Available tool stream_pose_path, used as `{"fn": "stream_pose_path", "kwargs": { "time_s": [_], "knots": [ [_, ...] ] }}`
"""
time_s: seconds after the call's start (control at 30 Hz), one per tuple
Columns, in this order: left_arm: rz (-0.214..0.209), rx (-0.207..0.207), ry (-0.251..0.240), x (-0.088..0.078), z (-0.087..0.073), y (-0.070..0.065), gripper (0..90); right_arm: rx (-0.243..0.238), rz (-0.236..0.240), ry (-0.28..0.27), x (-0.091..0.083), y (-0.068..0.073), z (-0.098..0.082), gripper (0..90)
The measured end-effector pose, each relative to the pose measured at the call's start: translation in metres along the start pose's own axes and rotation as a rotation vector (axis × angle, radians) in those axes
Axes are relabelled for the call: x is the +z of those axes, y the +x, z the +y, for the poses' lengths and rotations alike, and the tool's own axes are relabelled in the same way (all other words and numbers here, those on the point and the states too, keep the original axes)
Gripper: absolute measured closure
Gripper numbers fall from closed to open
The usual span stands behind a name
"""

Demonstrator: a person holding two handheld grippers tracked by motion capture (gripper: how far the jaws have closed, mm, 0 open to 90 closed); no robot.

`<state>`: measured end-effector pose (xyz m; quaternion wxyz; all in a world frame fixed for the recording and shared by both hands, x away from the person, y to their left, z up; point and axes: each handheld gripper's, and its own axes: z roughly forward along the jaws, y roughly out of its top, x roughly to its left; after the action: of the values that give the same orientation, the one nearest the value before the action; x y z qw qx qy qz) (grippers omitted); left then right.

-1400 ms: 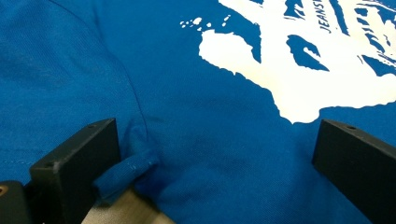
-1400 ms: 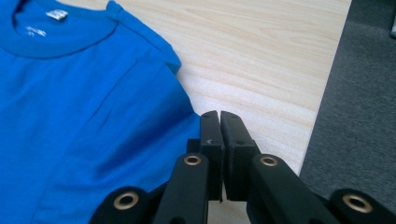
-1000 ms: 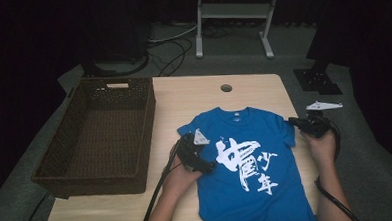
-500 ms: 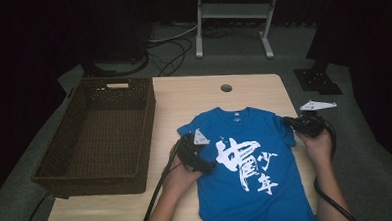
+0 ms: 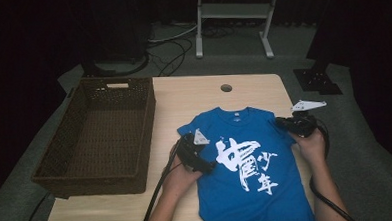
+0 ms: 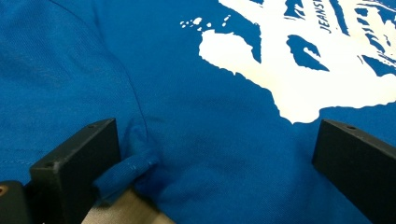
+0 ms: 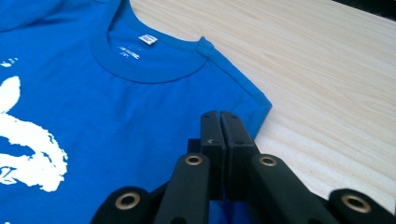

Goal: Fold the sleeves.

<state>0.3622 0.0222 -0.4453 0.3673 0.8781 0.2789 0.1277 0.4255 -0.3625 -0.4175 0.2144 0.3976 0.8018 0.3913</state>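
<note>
On the bench [image 5: 183, 98], a blue T-shirt [image 5: 247, 173] lies face up at the near right, collar toward the far edge, hem hanging slightly over the near edge. Left gripper [image 5: 196, 155] sits at the shirt's left armpit; its jaws stand wide, straddling the seam where a small roll of sleeve hem pokes out, pads not pressing on cloth. Right gripper [image 7: 219, 135] hovers at the right shoulder, jaws pressed together; whether fabric is pinched between them cannot be told. Judgement: the step in hand looks like smoothing or setting up a fold of the sleeves. Next move calls for the left jaws to close on the armpit fold while the right takes the shoulder edge. Room: bare wood beyond the collar and a strip left of the shirt; wicker basket [image 5: 100, 134] bounds the left side; right sleeve lies close to the bench's right edge.
</note>
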Motion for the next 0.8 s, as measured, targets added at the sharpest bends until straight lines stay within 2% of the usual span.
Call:
{"fn": "stream_pose_path", "kwargs": {
  "time_s": [0.33,0.8],
  "knots": [
    [0.000,0.001,0.001,0.000,0.000,0.000,0.1,-0.014,0.019,-0.015,-0.002,0.007,0.006,88.7],
    [0.000,-0.001,-0.001,0.000,0.000,0.000,0.1,-0.070,0.038,-0.028,-0.003,0.023,0.019,88.7]
  ]
}}
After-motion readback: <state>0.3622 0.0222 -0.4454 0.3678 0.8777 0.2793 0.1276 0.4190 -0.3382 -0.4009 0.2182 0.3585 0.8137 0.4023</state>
